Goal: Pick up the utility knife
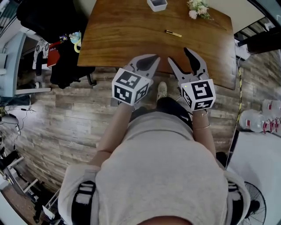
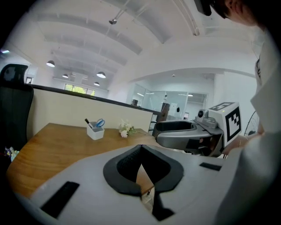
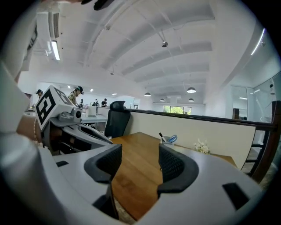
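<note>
The utility knife (image 1: 173, 33), slim, yellow and black, lies on the wooden table (image 1: 131, 30) towards its far right. Both grippers hover over the table's near edge, well short of the knife. My left gripper (image 1: 153, 58) is shut with nothing in it; in the left gripper view (image 2: 141, 151) its black pads meet. My right gripper (image 1: 178, 55) is open and empty, and the right gripper view (image 3: 139, 154) shows bare tabletop between the pads. The knife is about a hand's length beyond the right gripper.
A white pen holder (image 1: 157, 4) with scissors and a small bunch of white flowers (image 1: 198, 9) stand at the table's far edge. A black chair with bags (image 1: 52, 26) is left of the table. Water bottles (image 1: 263, 121) stand on the floor at right.
</note>
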Tool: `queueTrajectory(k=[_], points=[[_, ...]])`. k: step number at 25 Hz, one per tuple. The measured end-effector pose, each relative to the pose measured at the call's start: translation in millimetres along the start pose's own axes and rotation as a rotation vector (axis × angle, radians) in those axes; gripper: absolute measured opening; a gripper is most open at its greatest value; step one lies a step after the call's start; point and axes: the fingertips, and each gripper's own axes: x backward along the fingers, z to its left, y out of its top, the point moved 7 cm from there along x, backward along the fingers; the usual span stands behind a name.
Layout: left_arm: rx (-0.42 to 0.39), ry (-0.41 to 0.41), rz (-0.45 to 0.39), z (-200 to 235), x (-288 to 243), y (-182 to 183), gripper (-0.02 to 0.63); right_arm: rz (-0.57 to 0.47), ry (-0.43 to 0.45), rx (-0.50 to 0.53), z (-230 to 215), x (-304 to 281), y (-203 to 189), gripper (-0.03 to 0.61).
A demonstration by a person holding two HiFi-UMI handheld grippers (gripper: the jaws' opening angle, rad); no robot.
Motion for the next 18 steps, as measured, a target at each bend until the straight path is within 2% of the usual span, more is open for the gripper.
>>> queueTrajectory(k=[8,14,18], points=[[-0.003,0.086,-0.053,27.0,-67.7,51.0,0.017,-0.031,0.081,0.033,-79.6,-49.4,17.4,0.258],[0.037,0.129,-0.054,38.1,-104.5,58.5,0.015,-0.028,0.144,0.044,-116.9,-73.4,13.4,0.258],[0.078,0.154,-0.054,38.0,-111.8,55.8,0.015,-0.01,0.183,0.026,-126.5,-80.1,4.9,0.258]])
